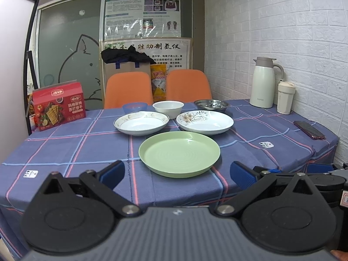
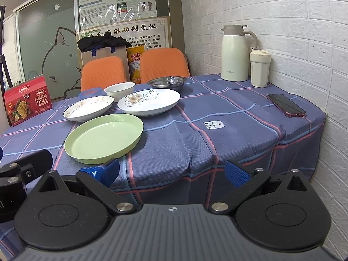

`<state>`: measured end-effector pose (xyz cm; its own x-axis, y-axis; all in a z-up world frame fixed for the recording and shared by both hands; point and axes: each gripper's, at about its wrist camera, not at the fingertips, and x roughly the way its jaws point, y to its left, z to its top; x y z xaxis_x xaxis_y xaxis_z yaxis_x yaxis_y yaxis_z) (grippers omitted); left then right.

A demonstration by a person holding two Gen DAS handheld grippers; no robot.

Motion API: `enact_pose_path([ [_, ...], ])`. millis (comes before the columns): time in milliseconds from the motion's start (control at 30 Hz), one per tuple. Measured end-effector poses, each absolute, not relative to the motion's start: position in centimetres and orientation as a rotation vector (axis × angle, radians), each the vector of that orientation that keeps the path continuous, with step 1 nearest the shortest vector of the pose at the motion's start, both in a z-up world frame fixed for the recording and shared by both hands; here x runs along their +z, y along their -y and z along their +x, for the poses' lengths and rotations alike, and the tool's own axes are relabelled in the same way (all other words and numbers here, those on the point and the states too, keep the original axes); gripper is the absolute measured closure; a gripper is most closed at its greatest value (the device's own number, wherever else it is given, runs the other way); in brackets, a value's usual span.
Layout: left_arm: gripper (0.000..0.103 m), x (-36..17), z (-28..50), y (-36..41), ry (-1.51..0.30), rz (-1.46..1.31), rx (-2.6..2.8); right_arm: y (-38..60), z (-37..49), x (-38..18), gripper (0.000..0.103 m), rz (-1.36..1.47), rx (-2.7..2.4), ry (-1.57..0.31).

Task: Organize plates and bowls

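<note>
Both claws gape wide, empty: left gripper [image 1: 177, 170], right gripper [image 2: 171, 173] at tabletop's near edge. Green plate [image 1: 179, 153] lies nearest, likely first pick; white plates, bowls ranked behind, mid-table.

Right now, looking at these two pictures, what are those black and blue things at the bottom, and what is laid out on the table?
Those are two hand-held grippers; a person carries one in each hand, no robot arm. Each picture comes from a camera on one gripper, looking forward along its fingers. The left gripper and the right gripper both have jaws wide open, holding nothing. On the checked tablecloth lie a green plate, two white patterned plates, a white bowl, a blue bowl and a steel bowl. A phone lies at the right.
</note>
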<state>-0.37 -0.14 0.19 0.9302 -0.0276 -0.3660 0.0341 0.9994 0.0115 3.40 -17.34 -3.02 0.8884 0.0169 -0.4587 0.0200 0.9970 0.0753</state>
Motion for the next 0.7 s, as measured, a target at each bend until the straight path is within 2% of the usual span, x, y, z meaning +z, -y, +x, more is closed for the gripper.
enact_pose_path([
  [700,0.000,0.00,-0.26,0.18,-0.379,0.015,-0.030,17.10,3.43,-3.10,0.012,0.078,-0.002,-0.480],
])
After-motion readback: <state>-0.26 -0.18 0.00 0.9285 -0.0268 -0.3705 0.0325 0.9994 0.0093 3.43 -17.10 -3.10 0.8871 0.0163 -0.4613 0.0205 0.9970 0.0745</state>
